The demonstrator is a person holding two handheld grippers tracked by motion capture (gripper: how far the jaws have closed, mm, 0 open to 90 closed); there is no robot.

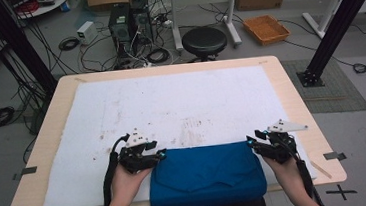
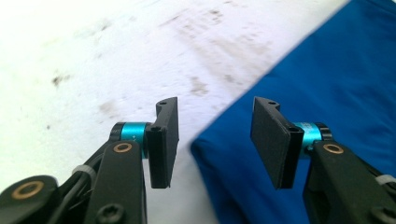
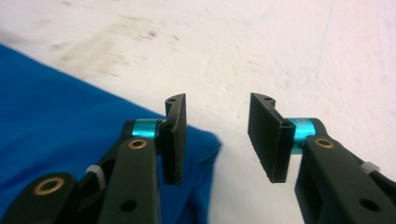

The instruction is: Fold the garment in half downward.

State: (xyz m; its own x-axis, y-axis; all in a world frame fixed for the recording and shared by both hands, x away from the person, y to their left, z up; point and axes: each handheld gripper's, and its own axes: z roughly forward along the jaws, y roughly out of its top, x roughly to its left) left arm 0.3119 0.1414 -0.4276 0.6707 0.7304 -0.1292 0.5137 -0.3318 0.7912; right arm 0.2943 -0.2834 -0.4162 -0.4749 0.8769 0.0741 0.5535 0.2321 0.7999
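Folded blue cloth lying crosswise between left gripper and right gripper; both jaws wide, apparently empty, equally near.

table wood | white sheet covering | blue cloth near edge

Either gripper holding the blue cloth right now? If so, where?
Nothing held. Left gripper and right gripper are open, each at a far corner of the blue cloth.

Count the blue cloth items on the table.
1: a folded blue cloth lies at the near edge of the white mat, between the two grippers. Layers underneath may be hidden.
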